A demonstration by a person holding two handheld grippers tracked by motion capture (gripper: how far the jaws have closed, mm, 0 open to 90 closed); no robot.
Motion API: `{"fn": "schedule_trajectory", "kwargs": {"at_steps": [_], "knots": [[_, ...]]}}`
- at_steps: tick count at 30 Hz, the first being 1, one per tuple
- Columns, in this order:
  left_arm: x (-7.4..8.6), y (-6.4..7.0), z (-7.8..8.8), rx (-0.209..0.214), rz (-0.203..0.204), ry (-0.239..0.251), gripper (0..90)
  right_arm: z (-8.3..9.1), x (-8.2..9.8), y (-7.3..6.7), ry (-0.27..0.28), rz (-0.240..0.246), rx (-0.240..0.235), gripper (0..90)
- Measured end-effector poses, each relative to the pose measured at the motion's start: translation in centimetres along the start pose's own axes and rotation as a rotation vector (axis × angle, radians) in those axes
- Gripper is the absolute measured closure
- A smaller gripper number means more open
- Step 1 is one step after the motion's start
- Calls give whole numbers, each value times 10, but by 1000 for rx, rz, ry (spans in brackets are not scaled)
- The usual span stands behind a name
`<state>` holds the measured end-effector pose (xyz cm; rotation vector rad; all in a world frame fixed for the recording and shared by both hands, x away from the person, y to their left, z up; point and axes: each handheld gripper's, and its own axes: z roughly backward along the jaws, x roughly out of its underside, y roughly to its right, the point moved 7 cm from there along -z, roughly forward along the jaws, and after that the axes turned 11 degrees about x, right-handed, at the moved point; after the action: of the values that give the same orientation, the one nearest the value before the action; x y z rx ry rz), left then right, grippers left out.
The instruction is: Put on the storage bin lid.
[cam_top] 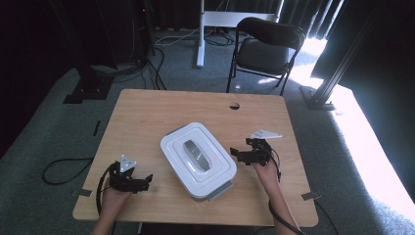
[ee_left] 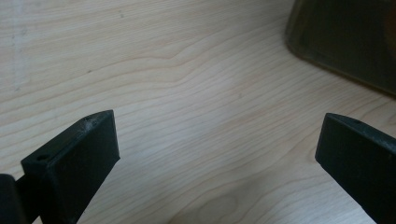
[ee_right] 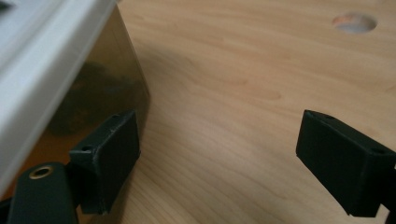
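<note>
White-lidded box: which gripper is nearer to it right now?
Right. The right gripper, jaws open, sits right beside the box. The left gripper, also open, hangs off its other side across bare table.

**Room around the wooden table**

Grey-green carpet is covering the floor, scuffed in places. A light wooden table is standing in the middle, a round hole showing near its far edge. Beyond it a black folding chair is sitting unoccupied, beside a white stand post. Dark curtains are hanging along the back. Strong daylight is pouring in at the right, washing out the carpet there. Black cables are looping over the floor at left, and dark metal frame legs are leaning at either side.
</note>
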<state>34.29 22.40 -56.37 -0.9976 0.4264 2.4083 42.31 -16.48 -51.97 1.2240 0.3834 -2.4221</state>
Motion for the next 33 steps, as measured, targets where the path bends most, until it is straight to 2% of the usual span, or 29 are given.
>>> {"fn": "schedule_trajectory", "kwargs": {"at_steps": [5,10,16,24,25,27,29,33], "knots": [[-9,11,-10,0,-27,-6,1,-15,12,-3,-42,4,1,130],[-19,22,-21,15,-50,-12,1,-26,22,-12,-73,5,-30,130],[-30,29,-30,3,-70,5,1,-33,29,-19,-89,8,-67,130],[-41,33,-39,11,-74,4,1,-34,32,-24,-89,4,-94,145],[-43,34,-40,12,-76,2,1,-32,32,-26,-76,-3,-119,152],[-46,34,-43,0,-92,-12,1,-32,34,-27,-83,-17,-141,160],[-49,33,-45,3,-89,-13,1,-31,36,-28,-91,-26,-166,165],[-53,30,-48,3,-85,-19,1,-28,37,-27,-76,-20,-164,172]]}}
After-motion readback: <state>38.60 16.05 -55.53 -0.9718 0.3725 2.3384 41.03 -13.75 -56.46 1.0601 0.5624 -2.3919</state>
